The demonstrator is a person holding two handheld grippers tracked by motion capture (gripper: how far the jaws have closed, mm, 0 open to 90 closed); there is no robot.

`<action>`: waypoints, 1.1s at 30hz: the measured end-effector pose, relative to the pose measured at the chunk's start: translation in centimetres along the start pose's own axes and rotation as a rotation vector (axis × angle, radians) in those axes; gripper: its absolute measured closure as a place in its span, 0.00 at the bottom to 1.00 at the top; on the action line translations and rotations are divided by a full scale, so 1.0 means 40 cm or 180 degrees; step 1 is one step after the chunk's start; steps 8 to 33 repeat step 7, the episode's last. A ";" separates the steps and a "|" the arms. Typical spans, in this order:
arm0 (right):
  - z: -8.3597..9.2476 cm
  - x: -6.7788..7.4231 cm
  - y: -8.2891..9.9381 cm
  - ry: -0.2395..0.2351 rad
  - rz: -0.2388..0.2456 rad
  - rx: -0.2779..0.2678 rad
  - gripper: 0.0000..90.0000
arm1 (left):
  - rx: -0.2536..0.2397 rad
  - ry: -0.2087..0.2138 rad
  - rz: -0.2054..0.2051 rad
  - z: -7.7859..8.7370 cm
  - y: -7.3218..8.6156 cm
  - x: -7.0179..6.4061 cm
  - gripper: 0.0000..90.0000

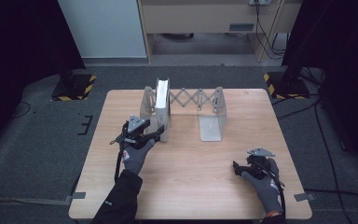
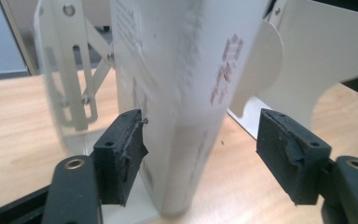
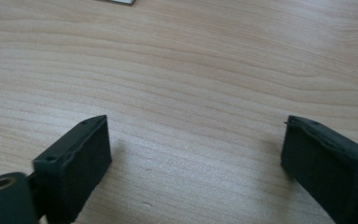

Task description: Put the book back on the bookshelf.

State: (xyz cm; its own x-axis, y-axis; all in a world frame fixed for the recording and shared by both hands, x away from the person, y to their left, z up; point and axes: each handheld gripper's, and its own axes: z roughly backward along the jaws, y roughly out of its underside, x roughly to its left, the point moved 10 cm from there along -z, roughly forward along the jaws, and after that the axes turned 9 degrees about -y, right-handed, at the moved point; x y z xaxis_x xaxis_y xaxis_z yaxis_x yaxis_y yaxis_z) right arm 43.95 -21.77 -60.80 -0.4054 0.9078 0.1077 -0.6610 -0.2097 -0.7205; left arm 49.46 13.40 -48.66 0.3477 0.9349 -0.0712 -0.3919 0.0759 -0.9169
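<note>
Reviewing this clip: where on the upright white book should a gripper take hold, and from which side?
Grip the white book low on its spine edge, coming from the person's side of the table. It stands upright against the left plate of the metal bookend rack, spine facing outward, so both covers are free there. The left gripper already straddles it, jaws open.

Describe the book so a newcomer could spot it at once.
On the wooden table, find the metal expanding rack along the far edge. The book stands upright at its left end, white and thick, between the left gripper's open fingers; the right bookend holds nothing.
</note>
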 end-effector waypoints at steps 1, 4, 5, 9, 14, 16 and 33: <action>0.000 0.000 0.000 0.0000 0.0000 0.0000 0.11 | 0.0000 0.0000 0.0000 0.000 0.000 0.000 0.34; 0.007 -0.002 -0.004 0.0029 -0.0027 -0.0081 0.27 | 0.0116 0.0047 -0.0072 0.033 0.037 -0.002 0.33; 0.014 -0.004 -0.006 0.0001 -0.0010 -0.0111 0.33 | 0.0152 0.0048 -0.0111 0.039 0.049 -0.001 0.32; 0.019 -0.006 -0.013 -0.0016 -0.0035 -0.0172 0.33 | 0.0213 0.0040 -0.0194 0.055 0.079 0.002 0.31; 0.019 -0.006 -0.013 -0.0016 -0.0035 -0.0172 0.33 | 0.0213 0.0040 -0.0194 0.055 0.079 0.002 0.31; 0.019 -0.006 -0.013 -0.0016 -0.0035 -0.0172 0.33 | 0.0213 0.0040 -0.0194 0.055 0.079 0.002 0.31; 0.019 -0.006 -0.013 -0.0016 -0.0035 -0.0172 0.33 | 0.0213 0.0040 -0.0194 0.055 0.079 0.002 0.31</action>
